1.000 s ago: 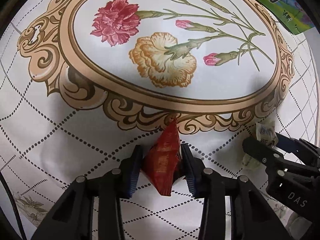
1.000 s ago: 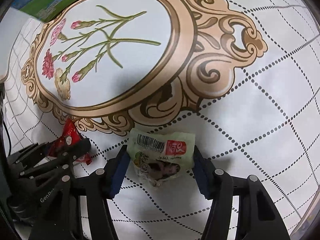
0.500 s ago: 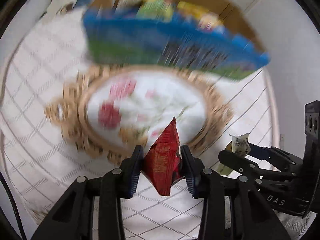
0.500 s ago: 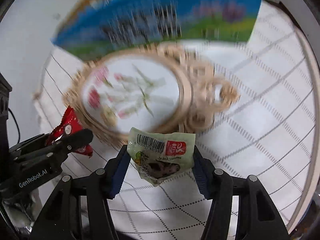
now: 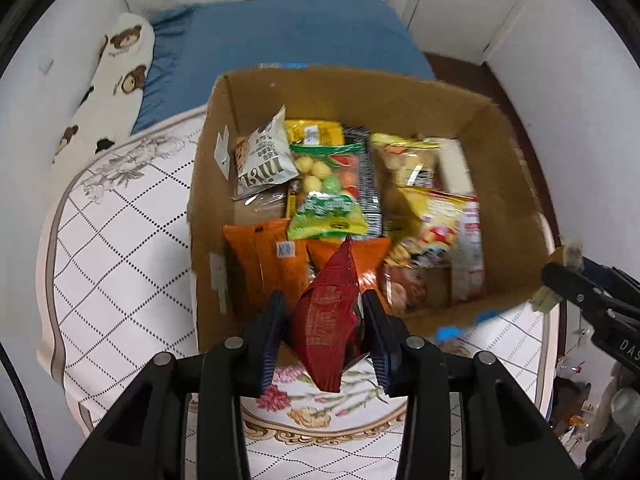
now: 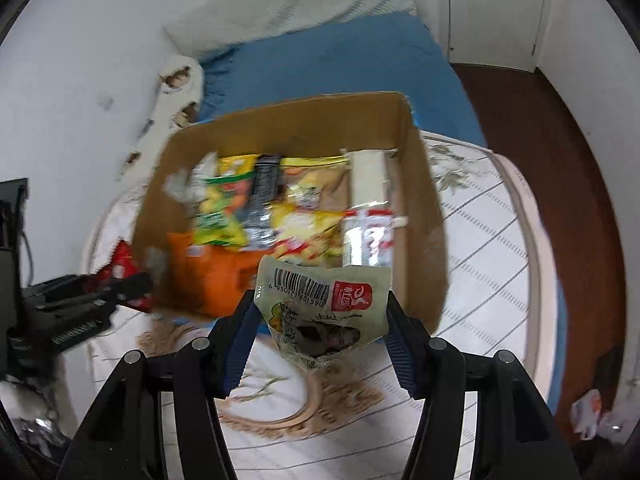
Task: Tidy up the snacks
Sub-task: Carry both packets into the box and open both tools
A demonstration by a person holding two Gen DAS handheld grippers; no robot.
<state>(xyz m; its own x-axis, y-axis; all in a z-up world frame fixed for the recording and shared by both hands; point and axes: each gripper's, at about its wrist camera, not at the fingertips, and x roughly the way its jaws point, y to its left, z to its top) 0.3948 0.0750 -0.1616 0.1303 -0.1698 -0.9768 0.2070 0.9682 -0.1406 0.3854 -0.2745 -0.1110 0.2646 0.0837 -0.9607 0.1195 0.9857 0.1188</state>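
Snacks are held in both tools, one apiece, and both hang short of the cardboard box [image 5: 516, 184], which lies ahead and below on the patterned table [image 5: 120, 248]. A red packet [image 5: 330, 320] is clamped in the left gripper [image 5: 326, 332], whose blue pads are drawn in tight against its sides; the packet's long axis runs away from the tool, its pointed top reaching over the near wall of the box and overlapping the orange packs [image 5: 260, 264] inside. A pale green packet [image 6: 324, 312] with a barcode is gripped across its width by the right gripper [image 6: 320, 328], the jaws standing moderately apart and pressed on its two edges; its long side lies crosswise, left to right.

From the right wrist view the box's near wall [image 6: 424, 280] is seen just beyond the green packet, with the open interior farther off and slightly left. The box is already crowded: yellow, green and orange bags fill the left and middle, and a white carton [image 6: 368, 176] stands by the right wall.

Of the two, the left tool is judged the nearer to a drop, since its packet's tip already overhangs the rim. For either release, a short carry forward over the near wall is judged necessary, so that the packet falls inside and not on the table.
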